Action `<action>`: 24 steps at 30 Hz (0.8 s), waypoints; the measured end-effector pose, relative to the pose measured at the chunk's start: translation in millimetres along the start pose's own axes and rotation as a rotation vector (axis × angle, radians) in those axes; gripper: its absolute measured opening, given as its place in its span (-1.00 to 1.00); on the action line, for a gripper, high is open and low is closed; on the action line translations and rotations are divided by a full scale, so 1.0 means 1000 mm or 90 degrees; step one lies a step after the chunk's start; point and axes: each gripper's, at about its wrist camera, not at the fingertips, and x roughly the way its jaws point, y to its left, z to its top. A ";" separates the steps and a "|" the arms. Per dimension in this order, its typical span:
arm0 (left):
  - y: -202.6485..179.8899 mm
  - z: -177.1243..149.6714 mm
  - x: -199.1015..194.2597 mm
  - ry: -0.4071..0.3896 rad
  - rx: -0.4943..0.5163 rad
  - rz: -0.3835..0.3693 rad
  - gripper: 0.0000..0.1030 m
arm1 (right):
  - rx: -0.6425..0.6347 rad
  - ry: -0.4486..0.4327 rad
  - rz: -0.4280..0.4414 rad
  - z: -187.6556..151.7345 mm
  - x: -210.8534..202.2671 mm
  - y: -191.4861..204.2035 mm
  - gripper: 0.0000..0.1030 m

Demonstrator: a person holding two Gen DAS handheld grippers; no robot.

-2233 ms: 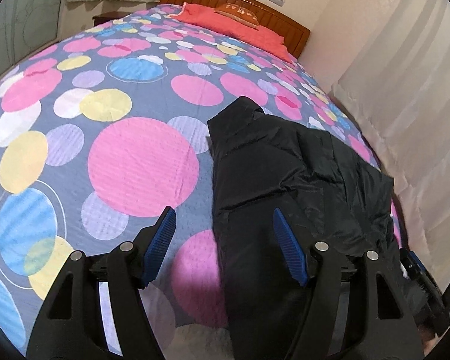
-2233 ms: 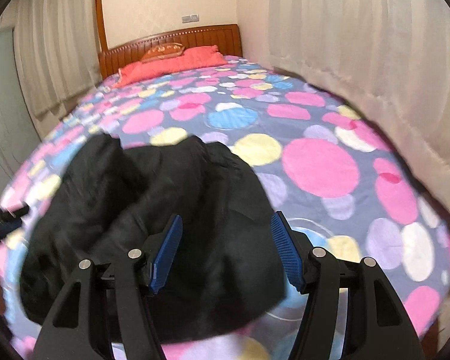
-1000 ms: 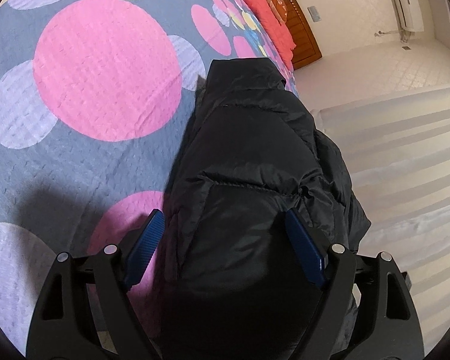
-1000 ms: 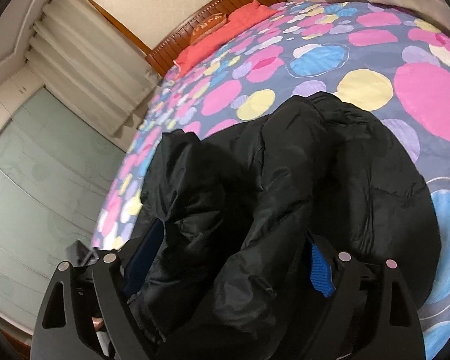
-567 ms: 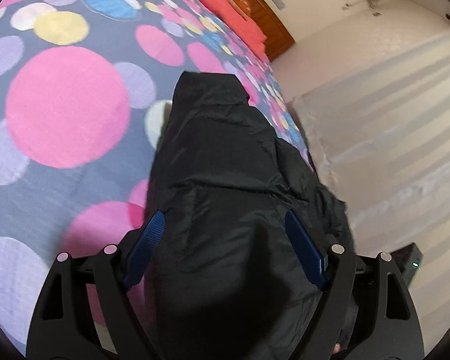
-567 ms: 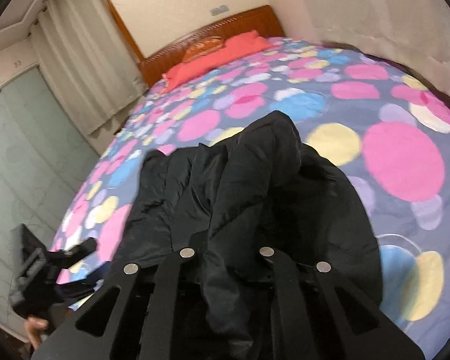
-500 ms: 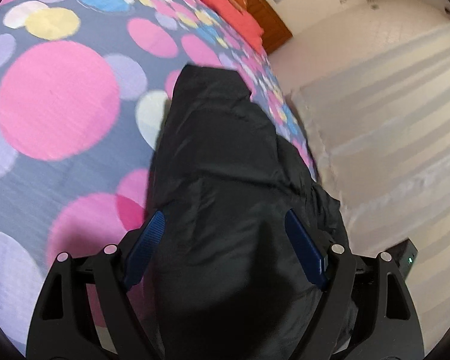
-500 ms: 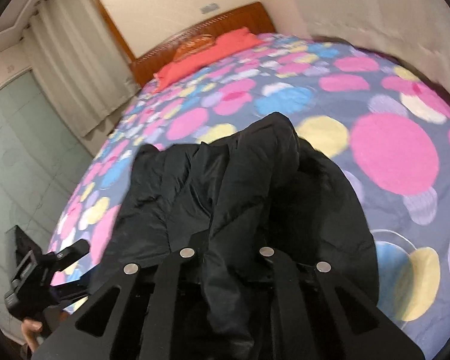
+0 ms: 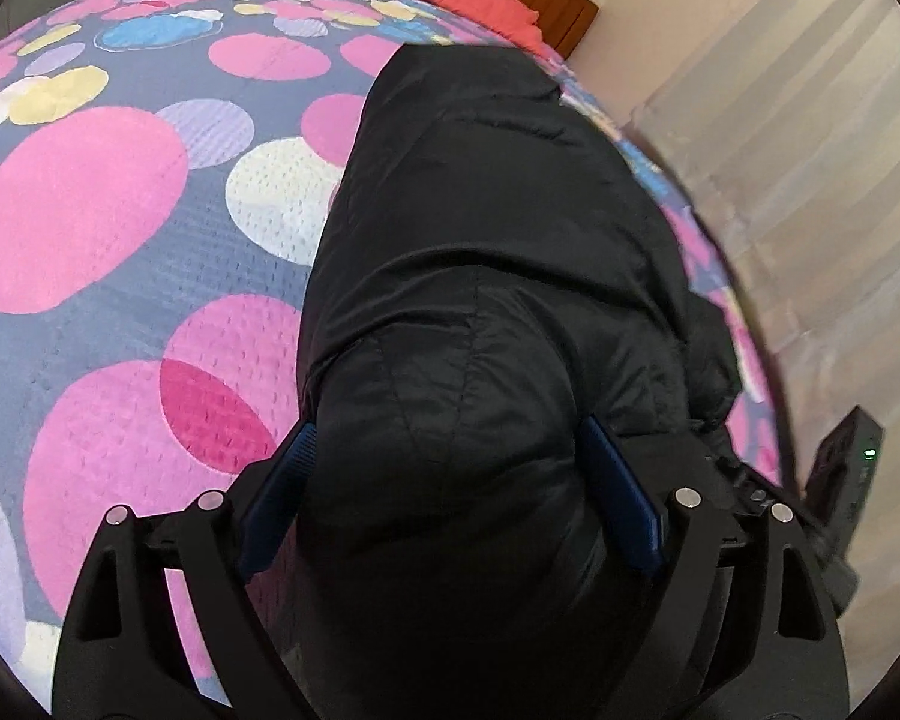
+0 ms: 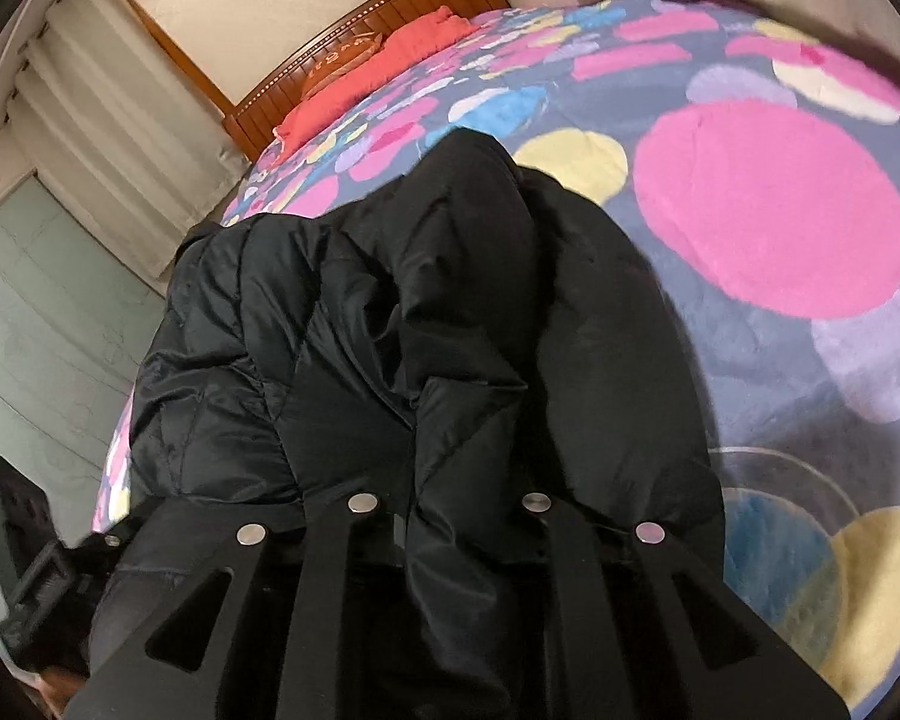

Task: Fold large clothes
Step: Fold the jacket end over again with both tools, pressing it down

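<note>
Black and puffy, the jacket point(image 9: 480, 276) lies bunched near the foot of my bed, on the dotted bedspread point(image 9: 90, 210). My right gripper point(image 10: 447, 516) is clamped tight on a fold of it. My left gripper point(image 9: 447, 480) has just been widening its jaws, with padded fabric bulging between them; I cannot tell whether the pads press it. Folding looks barely begun: nothing lies flat yet. Red pillows point(image 10: 384, 60) sit far off; curtains point(image 9: 810, 150) hang close beside.
</note>
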 end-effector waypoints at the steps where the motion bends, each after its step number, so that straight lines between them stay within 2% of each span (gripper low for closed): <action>1: 0.002 -0.001 0.001 0.000 -0.001 0.000 0.70 | 0.004 0.001 0.004 0.000 0.001 -0.001 -0.77; 6: 0.009 0.002 0.000 0.004 -0.001 -0.027 0.70 | 0.051 0.020 0.041 0.005 -0.014 -0.005 -0.65; 7: 0.013 0.002 -0.004 0.007 -0.004 -0.036 0.70 | 0.059 0.021 0.047 0.005 -0.020 -0.006 -0.54; 8: 0.019 0.002 -0.009 0.009 -0.010 -0.046 0.69 | 0.066 0.021 0.052 0.003 -0.027 -0.005 -0.31; 9: 0.023 0.000 -0.016 0.004 -0.014 -0.050 0.69 | 0.072 0.019 0.059 -0.002 -0.038 -0.004 -0.16; 10: 0.027 -0.002 -0.025 -0.008 -0.014 -0.052 0.70 | 0.075 0.015 0.068 -0.006 -0.049 -0.003 0.14; 11: 0.031 -0.004 -0.031 -0.023 -0.009 -0.052 0.70 | 0.074 0.012 0.075 -0.011 -0.058 -0.002 0.29; 14: 0.042 -0.017 -0.044 -0.052 0.010 -0.062 0.71 | 0.059 0.016 0.092 -0.028 -0.076 0.007 0.37; 16: 0.050 -0.024 -0.037 -0.042 -0.002 -0.084 0.72 | 0.052 0.039 0.101 -0.040 -0.077 0.010 0.38; 17: 0.052 -0.026 -0.033 -0.030 -0.013 -0.097 0.72 | 0.051 0.044 0.093 -0.043 -0.076 0.009 0.27; 19: 0.049 -0.024 -0.028 -0.005 -0.034 -0.126 0.65 | 0.036 0.044 0.073 -0.048 -0.075 0.011 -0.29; 20: 0.043 -0.022 -0.025 0.005 -0.023 -0.129 0.65 | 0.034 0.042 0.068 -0.046 -0.074 0.011 -0.39; 24: 0.021 -0.027 -0.021 0.007 0.042 -0.063 0.65 | -0.004 0.037 -0.005 -0.052 -0.069 0.013 -0.43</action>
